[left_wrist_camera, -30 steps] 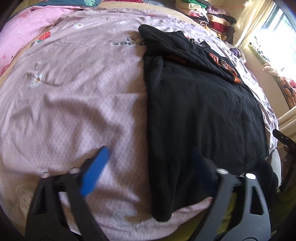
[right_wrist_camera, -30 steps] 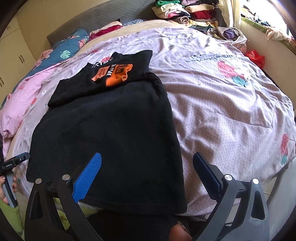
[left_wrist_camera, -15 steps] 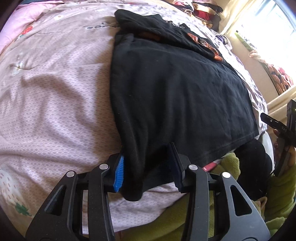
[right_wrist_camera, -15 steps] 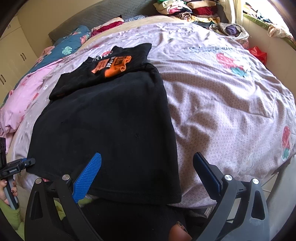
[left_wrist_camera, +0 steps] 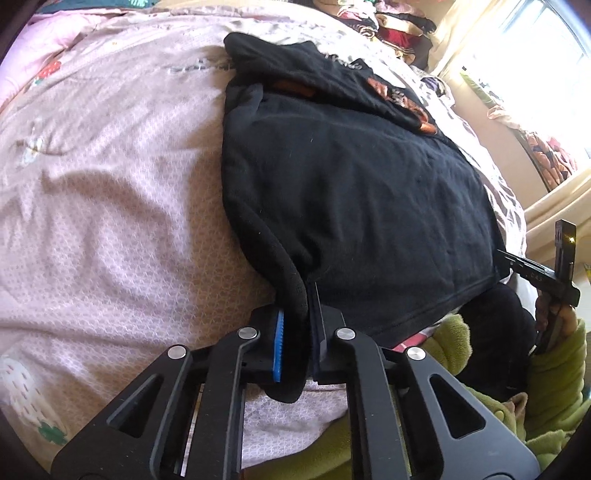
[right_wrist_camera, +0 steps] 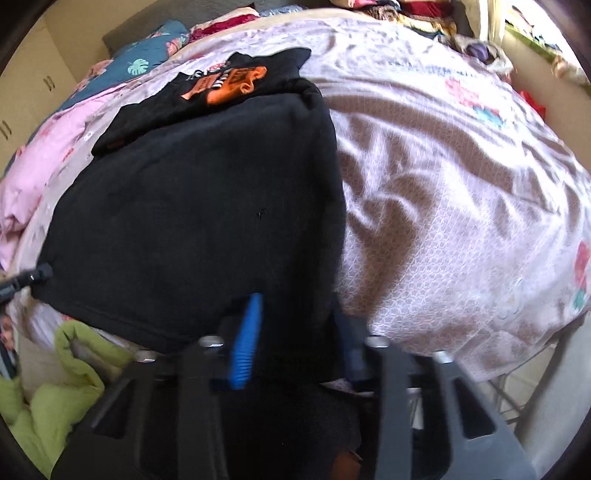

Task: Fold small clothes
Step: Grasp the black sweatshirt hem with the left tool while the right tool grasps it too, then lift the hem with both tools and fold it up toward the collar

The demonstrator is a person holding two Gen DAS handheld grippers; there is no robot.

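While both near hem corners are being taken up, the fold is only starting.
Left gripper (left_wrist_camera: 297, 338) is clamped on the black shirt's (left_wrist_camera: 354, 192) near-left corner; right gripper (right_wrist_camera: 295, 339) straddles the near-right corner, jaws part-closed, grip uncertain through blur. Shirt lies flat on the lilac bedspread (right_wrist_camera: 461, 221), far end already turned over showing an orange print (right_wrist_camera: 229, 85); lengthwise folds remain.

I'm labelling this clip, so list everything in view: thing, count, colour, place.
black T-shirt: one, black with orange print, spread on the bed, near hem at the bed's edge.
bedsheet: one, pale pink, patterned, under the shirt.
pink quilt: one, pink, far left side of bed.
clothes pile: one, mixed colours, far end of bed.
left gripper: one, black with blue pads, jaws clamped on the shirt's near corner.
right gripper: one, black with blue pads, jaws around the other near corner, blurred.
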